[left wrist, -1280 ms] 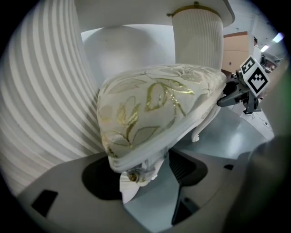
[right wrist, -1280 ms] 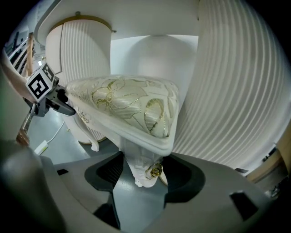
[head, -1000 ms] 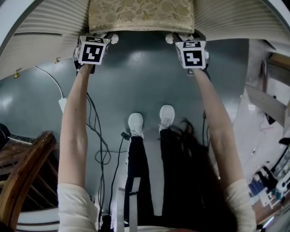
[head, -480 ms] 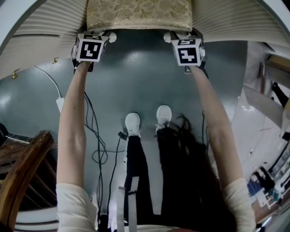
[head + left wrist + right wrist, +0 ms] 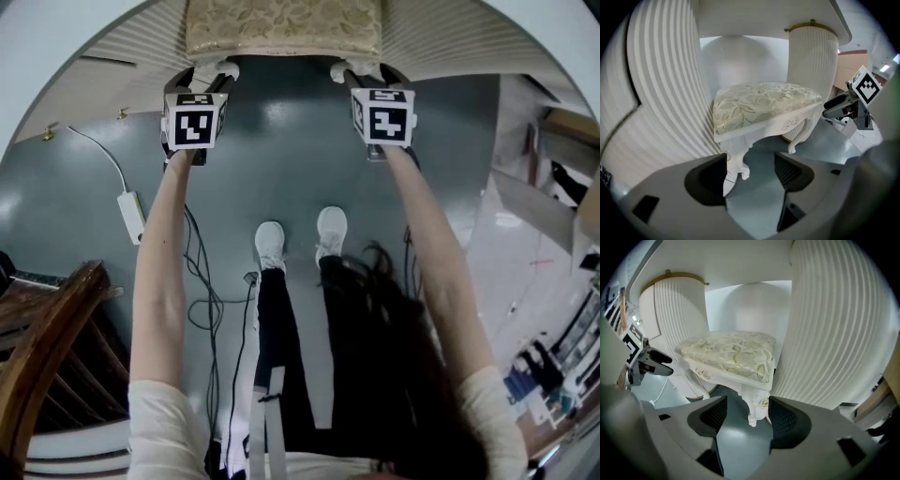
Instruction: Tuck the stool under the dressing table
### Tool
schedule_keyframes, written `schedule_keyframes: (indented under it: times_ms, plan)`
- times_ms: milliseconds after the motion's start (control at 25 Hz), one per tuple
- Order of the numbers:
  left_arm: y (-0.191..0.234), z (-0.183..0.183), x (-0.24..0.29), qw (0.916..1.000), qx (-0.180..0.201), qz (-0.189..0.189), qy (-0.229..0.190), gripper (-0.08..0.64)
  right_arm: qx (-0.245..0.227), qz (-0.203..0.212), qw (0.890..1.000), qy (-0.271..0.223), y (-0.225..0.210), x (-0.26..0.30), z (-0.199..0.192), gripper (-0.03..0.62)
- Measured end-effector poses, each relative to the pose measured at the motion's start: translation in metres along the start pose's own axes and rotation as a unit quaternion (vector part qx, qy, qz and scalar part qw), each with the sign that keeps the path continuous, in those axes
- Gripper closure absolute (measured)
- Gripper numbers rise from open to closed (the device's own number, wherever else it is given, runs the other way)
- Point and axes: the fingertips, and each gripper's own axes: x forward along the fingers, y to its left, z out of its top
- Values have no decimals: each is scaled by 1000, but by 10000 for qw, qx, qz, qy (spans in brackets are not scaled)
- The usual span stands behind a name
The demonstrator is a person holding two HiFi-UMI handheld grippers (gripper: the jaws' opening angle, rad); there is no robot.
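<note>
The stool [image 5: 281, 28], white carved legs under a gold-patterned cushion, stands in the knee gap of the ribbed white dressing table [image 5: 450, 42]. My left gripper [image 5: 211, 73] is at the stool's near left corner and my right gripper [image 5: 361, 73] at its near right corner. In the left gripper view the stool's [image 5: 759, 105] front leg [image 5: 737, 157] shows in the gap of the left gripper [image 5: 751, 166], close to the left pad; the jaws stand apart. In the right gripper view the right gripper [image 5: 747, 413] is likewise open, with a leg [image 5: 757, 404] near its right pad.
The table's ribbed pedestals [image 5: 661, 93] [image 5: 834, 324] flank the stool closely. Cables [image 5: 202, 281] and a white adapter [image 5: 131, 214] lie on the grey floor at left. A wooden chair [image 5: 47, 347] is at lower left. The person's feet [image 5: 270, 244] stand behind the grippers. Clutter [image 5: 553, 375] fills the right edge.
Both grippers have drawn a little back from the stool's near edge and risen. The stool sits higher in the head view, deeper between the pedestals.
</note>
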Motion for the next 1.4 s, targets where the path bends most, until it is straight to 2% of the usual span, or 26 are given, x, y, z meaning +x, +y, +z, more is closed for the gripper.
schedule_keyframes:
  times_ms: [120,200,280,440,640,760,840,1040,1200,1280,1360,1400]
  plan:
    - [-19,-11,-25,9995,-280,-112,30,239,210,74,9998,1,7,-30,-4,318]
    - [-31,-12,-44,9981,-594,-149,-48,239,199,134,9997,-50,10,-51,-1,319]
    - [-43,-6,-64,9970,-727,-235,-152,239,190,257,9994,-126,15,-72,7,319]
    - [-48,23,-112,9967,-639,-272,-414,239,90,495,9983,-303,25,-126,37,319]
    - [-57,87,-196,9921,-608,-243,-1070,239,431,555,9958,-592,19,-202,75,322]
    - [-85,108,-266,9880,-563,-430,-1370,239,525,585,9934,-838,19,-264,88,328]
    - [-104,115,-312,9842,-632,-497,-1579,239,489,633,9921,-967,22,-309,93,333]
    - [-134,167,-400,9696,-603,-541,-2309,239,136,542,9838,-1705,18,-397,130,333]
    - [-156,189,-459,9589,-498,-326,-2773,239,235,765,9765,-2000,16,-455,134,333]
    - [-165,200,-480,9508,-509,-251,-3044,239,296,777,9696,-2300,10,-480,142,333]
    - [-174,213,-496,9435,-339,-64,-3295,242,169,711,9576,-2785,6,-505,157,346]
    - [-178,219,-504,9400,-204,84,-3404,267,23,648,9500,-3053,6,-520,165,395]
